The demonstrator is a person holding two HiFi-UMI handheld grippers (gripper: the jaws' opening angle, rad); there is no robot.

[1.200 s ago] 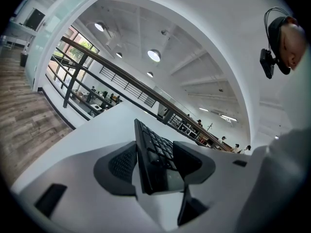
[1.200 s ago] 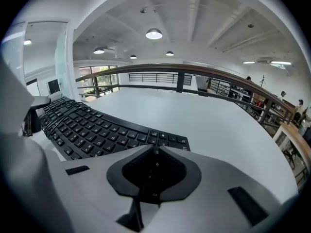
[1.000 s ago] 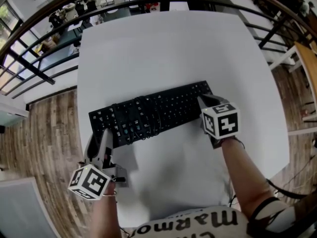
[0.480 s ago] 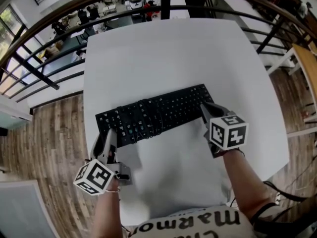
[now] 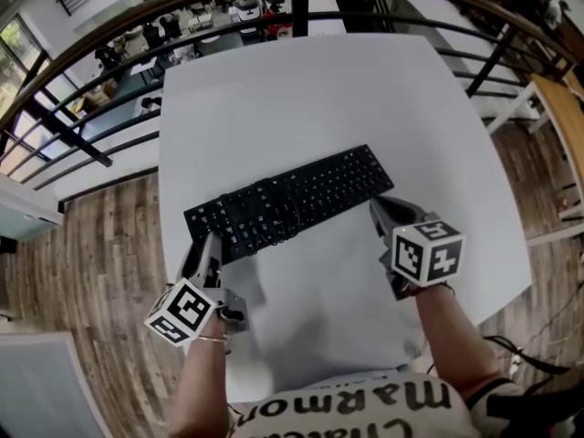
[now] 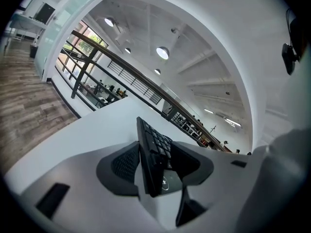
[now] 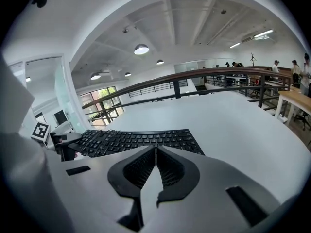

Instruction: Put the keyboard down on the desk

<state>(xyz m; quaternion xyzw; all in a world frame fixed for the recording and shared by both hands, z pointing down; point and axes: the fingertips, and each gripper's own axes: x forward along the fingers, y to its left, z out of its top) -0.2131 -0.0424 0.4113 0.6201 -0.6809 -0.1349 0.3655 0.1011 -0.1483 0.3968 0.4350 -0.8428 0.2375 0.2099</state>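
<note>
The counter [image 5: 365, 89] gives me plenty of bare white surface beyond the keyboard [image 5: 292, 199] and off to my right. On the left there is little margin, as the keyboard's left end sits close to the counter's left edge, with wood floor [image 5: 100, 235] below it. A dark railing [image 5: 109, 53] curves round past the far side.

My left tongs [image 6: 154, 152] are part-way open and clenched on the keyboard's left end, one pad on the key side and one on the underside. My right tongs [image 7: 155, 152] are pressed fully together with nothing in them. They hover just beside the keyboard's near right corner, and I cannot tell if they touch it.

The keyboard lies keys up on the left-centre of the counter. Its long axis runs diagonally, the left end nearer me and the right end angled away. I cannot tell whether the gripped end is fully down.
</note>
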